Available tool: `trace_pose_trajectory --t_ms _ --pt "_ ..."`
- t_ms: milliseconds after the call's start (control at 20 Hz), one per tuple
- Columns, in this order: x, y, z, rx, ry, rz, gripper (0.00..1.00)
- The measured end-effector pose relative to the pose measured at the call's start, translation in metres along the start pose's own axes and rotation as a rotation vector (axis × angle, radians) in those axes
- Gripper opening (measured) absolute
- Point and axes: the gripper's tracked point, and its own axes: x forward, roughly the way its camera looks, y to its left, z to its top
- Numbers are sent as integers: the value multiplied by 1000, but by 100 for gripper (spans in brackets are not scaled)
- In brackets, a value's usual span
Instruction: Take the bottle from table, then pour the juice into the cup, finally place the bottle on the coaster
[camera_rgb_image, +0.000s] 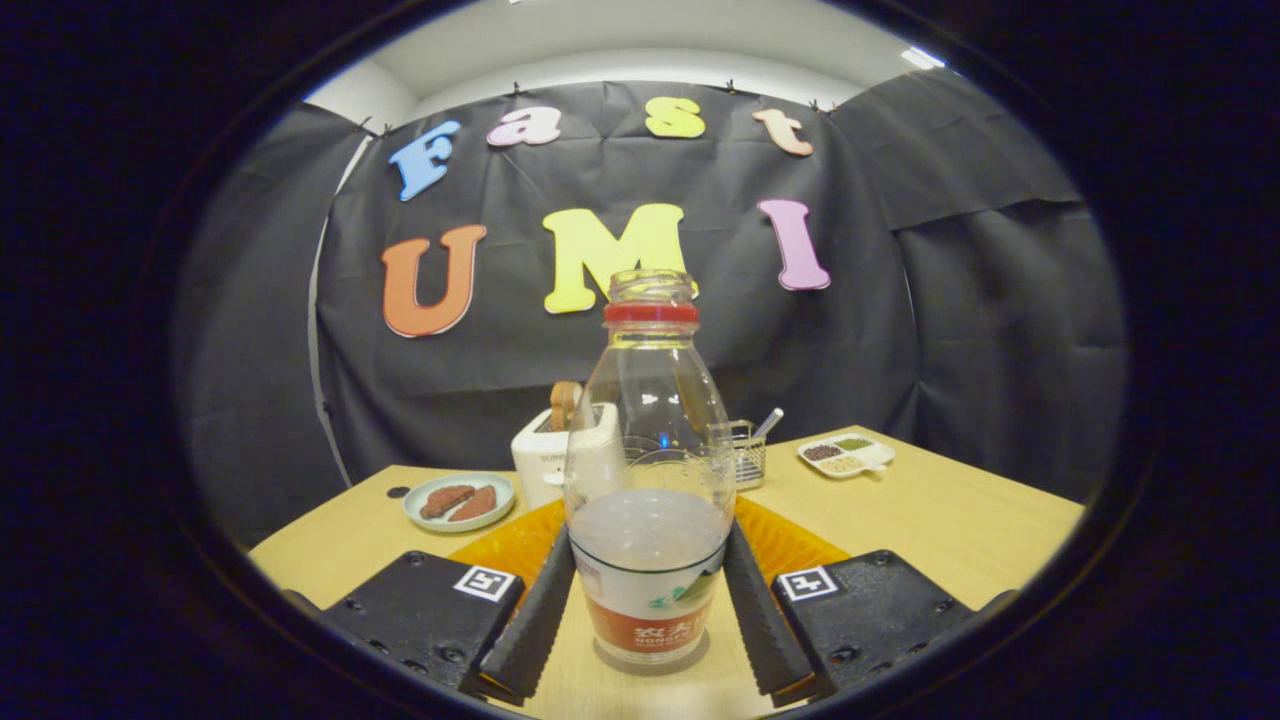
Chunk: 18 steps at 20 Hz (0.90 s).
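i have the tool (650, 610) with both ribbed fingers (530, 625) flanking the uncapped bottle (650, 480), which stands on the surface (940, 520); contact looks firm, though i can't be certain. step: taking it. next: lift straight, find the cup.

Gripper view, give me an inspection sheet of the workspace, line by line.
Surface: wooden table, orange mat behind the bottle.
Job's things: uncapped bottle upright, part full; cup and coaster not identified.
Clutter: plate of brown pieces, white toaster, wire basket, sectioned dish.
Grippers: gripper fingers flank the bottle's base; contact unclear.
Cables: nothing seen.
Surroundings: black cloth wall.
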Motion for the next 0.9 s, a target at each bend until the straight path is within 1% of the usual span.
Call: trace_pose_trajectory --t_ms 250,400,550,650,900 --pt "19 -3 -27 -17 43 3 81" --pt "27 -5 -41 -66 61 -13 81" --pt "29 4 -45 -95 44 10 81" --pt "29 6 -46 -113 27 10 81" --pt "33 5 -59 -123 55 10 82"
